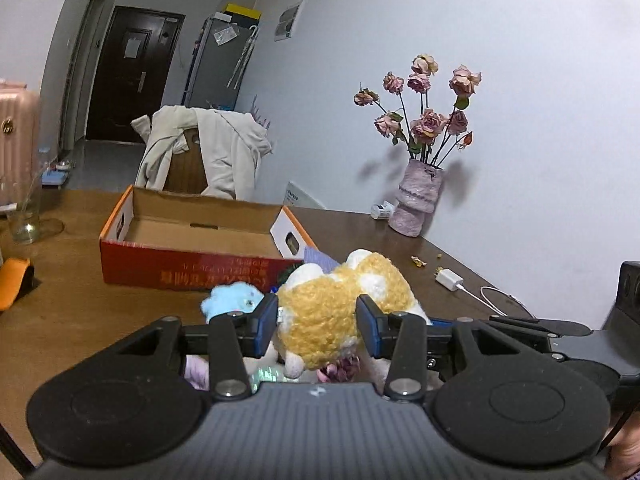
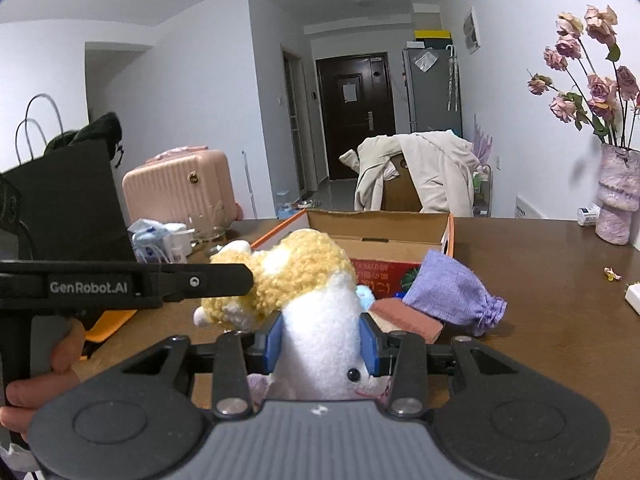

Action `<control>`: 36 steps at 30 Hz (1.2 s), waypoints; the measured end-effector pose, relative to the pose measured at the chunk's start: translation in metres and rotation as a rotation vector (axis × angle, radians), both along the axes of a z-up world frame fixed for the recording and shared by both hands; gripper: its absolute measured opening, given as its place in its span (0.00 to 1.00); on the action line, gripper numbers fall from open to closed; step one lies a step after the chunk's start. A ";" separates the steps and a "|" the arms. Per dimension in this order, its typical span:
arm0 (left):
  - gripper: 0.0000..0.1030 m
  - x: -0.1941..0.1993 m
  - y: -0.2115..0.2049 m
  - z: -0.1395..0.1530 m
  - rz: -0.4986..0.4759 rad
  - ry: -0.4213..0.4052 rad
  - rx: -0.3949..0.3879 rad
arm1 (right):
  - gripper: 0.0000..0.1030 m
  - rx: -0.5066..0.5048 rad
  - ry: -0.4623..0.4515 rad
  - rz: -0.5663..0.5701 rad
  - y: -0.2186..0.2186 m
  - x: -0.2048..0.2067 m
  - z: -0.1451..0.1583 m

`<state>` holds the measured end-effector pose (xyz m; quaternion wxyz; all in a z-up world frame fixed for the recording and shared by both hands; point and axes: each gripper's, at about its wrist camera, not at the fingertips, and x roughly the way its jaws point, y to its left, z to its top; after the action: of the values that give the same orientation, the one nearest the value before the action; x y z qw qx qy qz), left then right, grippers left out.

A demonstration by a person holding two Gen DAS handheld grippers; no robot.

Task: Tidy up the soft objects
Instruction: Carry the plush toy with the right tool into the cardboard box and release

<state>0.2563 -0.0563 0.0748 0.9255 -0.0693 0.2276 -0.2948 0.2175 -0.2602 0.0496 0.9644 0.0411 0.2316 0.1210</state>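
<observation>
— Between both sets of blue pads sits the plush toy (image 1: 340,312), yellow curly fleece with white patches, held just above the wooden table (image 1: 72,320)!

— Right, the left gripper (image 1: 318,322) is clamped on its yellow body, and the right gripper (image 2: 322,344) squeezes the white end with the black eye.

— Just behind it, a small blue plush (image 1: 230,300) peeks out, a purple drawstring pouch (image 2: 456,292) beside a folded pink cloth (image 2: 408,320).

— And beyond those, the open cardboard box (image 1: 192,248), red-sided. Further right, a vase of dried roses (image 1: 418,200) against the wall, and a white charger (image 1: 450,280) near the edge.
</observation>
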 end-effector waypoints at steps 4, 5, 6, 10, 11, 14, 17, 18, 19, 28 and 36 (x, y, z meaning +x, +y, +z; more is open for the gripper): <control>0.43 0.042 -0.008 0.016 0.000 -0.011 0.011 | 0.37 0.011 -0.014 -0.006 -0.007 0.041 0.012; 0.43 0.054 -0.009 0.020 0.008 -0.006 0.018 | 0.37 0.017 -0.013 -0.006 -0.010 0.056 0.016; 0.43 0.067 -0.013 0.025 0.014 -0.005 0.025 | 0.37 0.020 -0.014 -0.008 -0.011 0.070 0.020; 0.44 0.131 -0.024 0.042 0.021 0.000 0.036 | 0.36 0.032 -0.016 -0.023 -0.020 0.134 0.032; 0.44 0.147 -0.026 0.044 0.028 0.013 0.031 | 0.36 0.038 -0.010 -0.026 -0.022 0.148 0.033; 0.48 0.199 -0.032 0.045 0.046 0.030 0.049 | 0.36 0.051 0.028 -0.048 -0.031 0.201 0.031; 0.48 0.243 -0.036 0.036 0.086 0.043 0.104 | 0.36 0.074 0.089 -0.074 -0.041 0.253 0.019; 0.48 0.258 -0.035 0.031 0.102 0.049 0.125 | 0.36 0.075 0.111 -0.096 -0.044 0.273 0.014; 0.48 0.272 -0.035 0.027 0.131 0.058 0.140 | 0.36 0.064 0.124 -0.117 -0.047 0.287 0.009; 0.74 0.364 -0.018 -0.042 0.355 0.047 0.337 | 0.37 0.020 0.324 -0.303 -0.067 0.402 -0.060; 0.75 0.387 -0.012 -0.079 0.403 0.130 0.463 | 0.38 -0.153 0.357 -0.327 -0.052 0.427 -0.091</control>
<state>0.6429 -0.0679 -0.0044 0.9399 0.0809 0.3293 -0.0405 0.6445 -0.3121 -0.0414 0.9152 0.0257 0.3972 -0.0634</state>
